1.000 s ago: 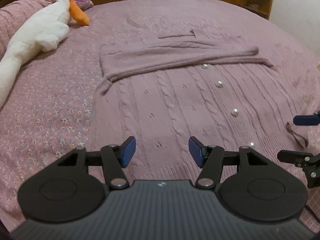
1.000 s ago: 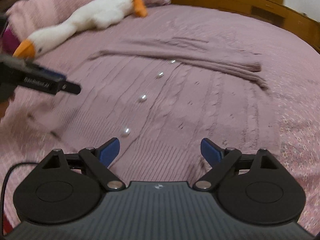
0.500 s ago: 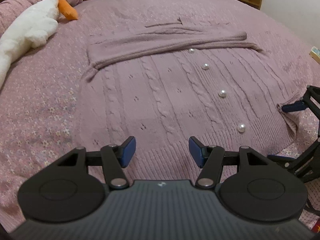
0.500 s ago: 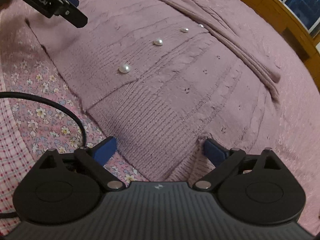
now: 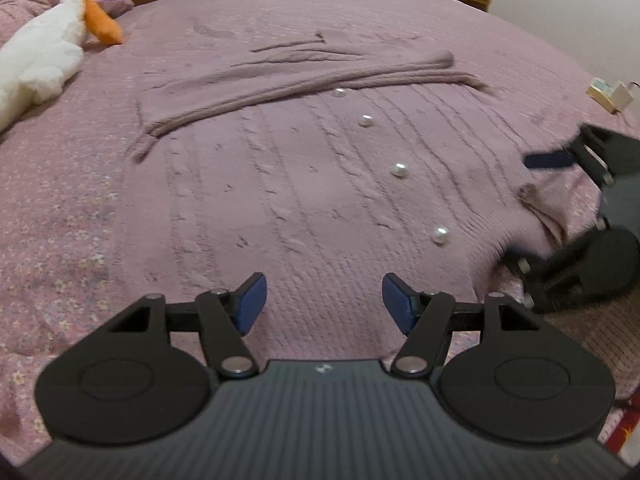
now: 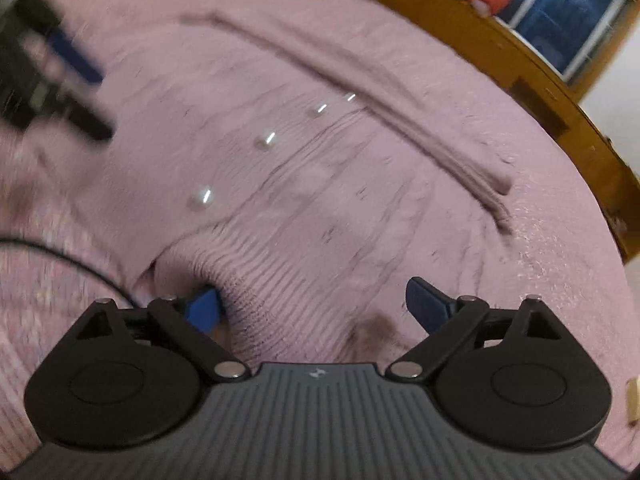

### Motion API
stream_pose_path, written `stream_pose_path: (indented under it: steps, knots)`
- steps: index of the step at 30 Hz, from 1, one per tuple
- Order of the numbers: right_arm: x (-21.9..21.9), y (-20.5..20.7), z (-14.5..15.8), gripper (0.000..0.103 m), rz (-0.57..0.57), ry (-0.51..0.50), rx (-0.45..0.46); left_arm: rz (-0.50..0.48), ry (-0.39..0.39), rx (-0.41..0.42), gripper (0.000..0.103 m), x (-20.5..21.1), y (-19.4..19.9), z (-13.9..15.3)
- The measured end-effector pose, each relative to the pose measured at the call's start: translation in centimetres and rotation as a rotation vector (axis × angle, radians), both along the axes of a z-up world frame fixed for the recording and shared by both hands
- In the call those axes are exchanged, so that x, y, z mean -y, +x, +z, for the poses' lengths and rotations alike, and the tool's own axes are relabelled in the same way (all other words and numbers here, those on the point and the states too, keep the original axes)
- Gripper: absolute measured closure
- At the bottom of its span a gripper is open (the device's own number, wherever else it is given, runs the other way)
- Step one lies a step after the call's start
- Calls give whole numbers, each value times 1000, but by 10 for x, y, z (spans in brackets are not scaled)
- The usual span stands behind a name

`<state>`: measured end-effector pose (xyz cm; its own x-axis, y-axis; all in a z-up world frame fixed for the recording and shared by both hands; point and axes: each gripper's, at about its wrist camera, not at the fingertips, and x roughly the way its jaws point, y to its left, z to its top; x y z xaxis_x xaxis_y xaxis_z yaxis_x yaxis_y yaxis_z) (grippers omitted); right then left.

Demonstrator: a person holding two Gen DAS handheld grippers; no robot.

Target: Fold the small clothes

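Observation:
A mauve cable-knit cardigan (image 5: 304,184) with pearl buttons (image 5: 399,169) lies flat on the bed, its sleeves folded across the chest. My left gripper (image 5: 323,300) is open just above its ribbed hem. My right gripper (image 6: 316,304) is open, with the hem's right corner (image 6: 288,280) bunched up between its fingers; its left finger (image 6: 204,310) is tucked under the fabric. The right gripper also shows in the left wrist view (image 5: 576,216) at the lifted corner. The left gripper shows blurred in the right wrist view (image 6: 52,80).
A white plush goose (image 5: 40,64) with an orange beak lies at the far left by a pillow. A wooden bed frame (image 6: 540,80) runs along the far side. A black cable (image 6: 60,260) trails on the flowered bedspread (image 5: 52,240).
My right gripper has pushed into the hem's right corner, and the fabric now bunches between its fingers. My left gripper has drawn back slightly and stays open over the hem.

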<state>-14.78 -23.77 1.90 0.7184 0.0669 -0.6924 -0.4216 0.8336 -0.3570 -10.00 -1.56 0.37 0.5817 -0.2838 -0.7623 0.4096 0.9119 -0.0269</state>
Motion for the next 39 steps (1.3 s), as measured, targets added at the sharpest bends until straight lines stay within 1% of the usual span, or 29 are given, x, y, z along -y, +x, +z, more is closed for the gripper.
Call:
stream_pose_path:
  steps: [3,6,9,11,12,15,18,21,23,24,25,26,27,28,29,30,32,35,37,39]
  knots:
    - [1,7,5,10,-49,80,19,-42,-8,-10,35,5,-3,-1]
    - [8,12,5,10,-90,156,8,-101,1,-7,26,14,-8,-4]
    - [15,12,9,10,-127,223,-9,-177,49,0,26,27,-15,-10]
    - [20,17,10,10,-142,249,-16,-203,89,0,26,34,-17,-15]
    - [22,18,10,10,-146,253,-16,-205,107,0,26,36,-16,-18]
    - [23,17,13,10,-149,255,-8,-170,178,5,26,40,-12,-26]
    - [25,20,13,10,-164,281,-7,-153,223,42,26,39,-12,-28]
    - [25,19,11,10,-156,279,-11,-103,263,80,28,37,-8,-29]
    - [23,16,8,11,-140,274,-26,-82,261,81,35,32,-3,-29]
    - [22,13,6,13,-135,272,-42,-77,252,81,38,30,0,-29]
    - [20,11,4,15,-129,274,-62,-80,241,86,46,29,0,-28]
    - [19,8,2,16,-123,275,-77,-87,229,94,50,29,-1,-26]
    - [16,5,0,18,-118,269,-87,-92,215,101,65,29,-2,-24]
    - [13,1,-2,18,-113,252,-91,-95,203,104,81,28,-2,-22]
    - [9,-1,-4,21,-108,230,-87,-101,182,98,88,29,0,-20]
    - [4,-3,-5,24,-103,204,-82,-101,160,82,91,29,1,-17]
    - [-3,-4,-4,26,-96,179,-86,-95,137,71,93,29,3,-7]
    - [-9,-6,2,26,-66,193,-127,-73,84,98,94,23,5,15]
    - [-14,-7,2,26,-32,193,-170,-53,50,117,94,19,7,28]
    - [-22,-5,1,26,-29,159,-210,-48,13,125,94,16,9,38]
